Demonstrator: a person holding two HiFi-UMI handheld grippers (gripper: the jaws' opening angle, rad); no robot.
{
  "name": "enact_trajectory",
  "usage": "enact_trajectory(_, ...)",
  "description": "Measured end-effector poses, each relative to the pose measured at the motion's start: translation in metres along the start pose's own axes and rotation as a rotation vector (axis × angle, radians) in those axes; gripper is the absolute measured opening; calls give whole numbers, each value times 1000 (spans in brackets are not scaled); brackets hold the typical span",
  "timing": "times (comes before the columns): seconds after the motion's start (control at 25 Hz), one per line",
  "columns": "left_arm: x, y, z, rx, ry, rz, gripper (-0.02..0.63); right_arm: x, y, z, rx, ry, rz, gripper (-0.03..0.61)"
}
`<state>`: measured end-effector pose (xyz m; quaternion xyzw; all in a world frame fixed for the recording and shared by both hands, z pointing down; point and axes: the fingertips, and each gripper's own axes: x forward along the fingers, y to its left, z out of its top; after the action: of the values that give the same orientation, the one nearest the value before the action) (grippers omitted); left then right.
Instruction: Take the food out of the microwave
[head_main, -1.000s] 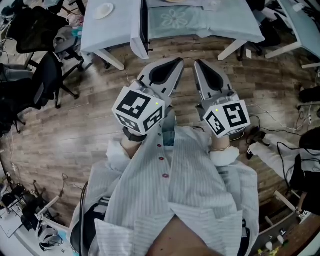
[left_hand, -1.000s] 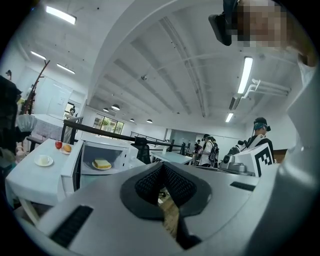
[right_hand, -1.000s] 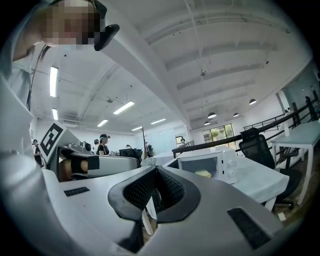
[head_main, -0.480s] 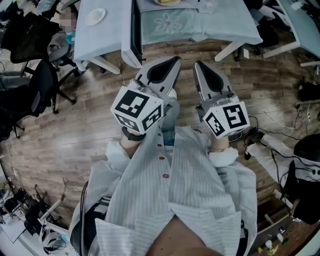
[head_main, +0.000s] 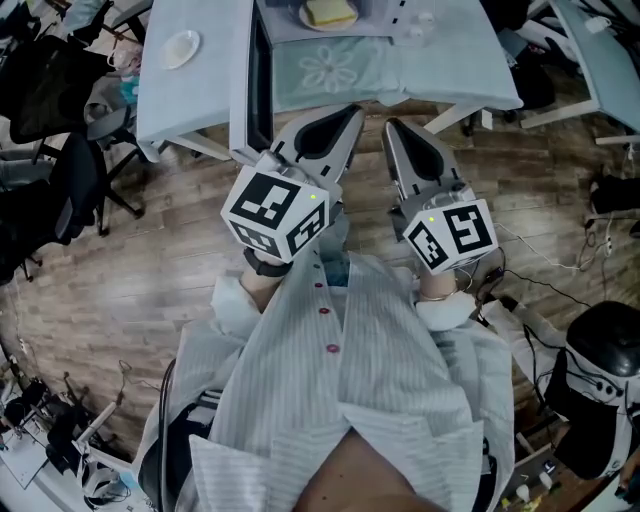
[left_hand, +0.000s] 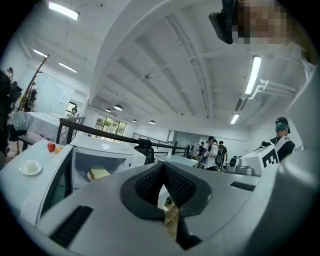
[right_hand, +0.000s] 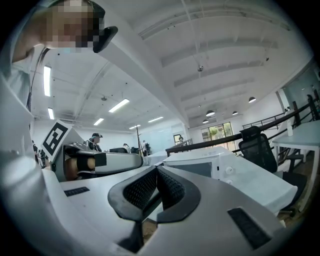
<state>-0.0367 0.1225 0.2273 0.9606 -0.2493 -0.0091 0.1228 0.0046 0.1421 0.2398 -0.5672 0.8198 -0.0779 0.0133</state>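
Nearest the camera is the person's pale striped shirt (head_main: 380, 380). Just ahead of it both hands hold their tools level and side by side, noses toward the table. The left gripper (head_main: 352, 122) has its grey jaws pressed fully together with nothing between the ribbed pads. The right gripper (head_main: 396, 128) is likewise closed tight and empty. Shut and held close to the body, they are not set for a grasp. I judge the reach has not begun, and the jaws must part before any pick.

Beyond them lies the brown wooden plank floor (head_main: 150, 260), then the table (head_main: 190, 90) draped in light blue cloth. On it stands the white box-shaped microwave (left_hand: 105, 149). Its dark-windowed door (head_main: 250, 75) is swung open to the left, which leaves the cavity free to reach from the front. Inside, on a white plate (head_main: 303, 18), sits the pale yellow slab of food (head_main: 328, 12). It lies flat, and its longer side seems to run across the opening rather than into the cavity, so a broad face, not an end, meets the person. A small white saucer (head_main: 178, 47) rests on the table left of the door, well apart from the slab of food.
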Motion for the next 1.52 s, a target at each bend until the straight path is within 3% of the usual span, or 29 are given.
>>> enact_trajectory(0.48, 55, 59, 12, 17, -7, 51, 8, 74, -44, 8, -15, 8, 55, 34)
enact_trajectory(0.96, 80, 84, 5, -1, 20, 106, 8, 97, -77, 3, 28, 26, 62, 34)
enact_trajectory(1.52, 144, 137, 10, -12, 3, 238, 8, 168, -133, 4, 39, 57, 206, 34)
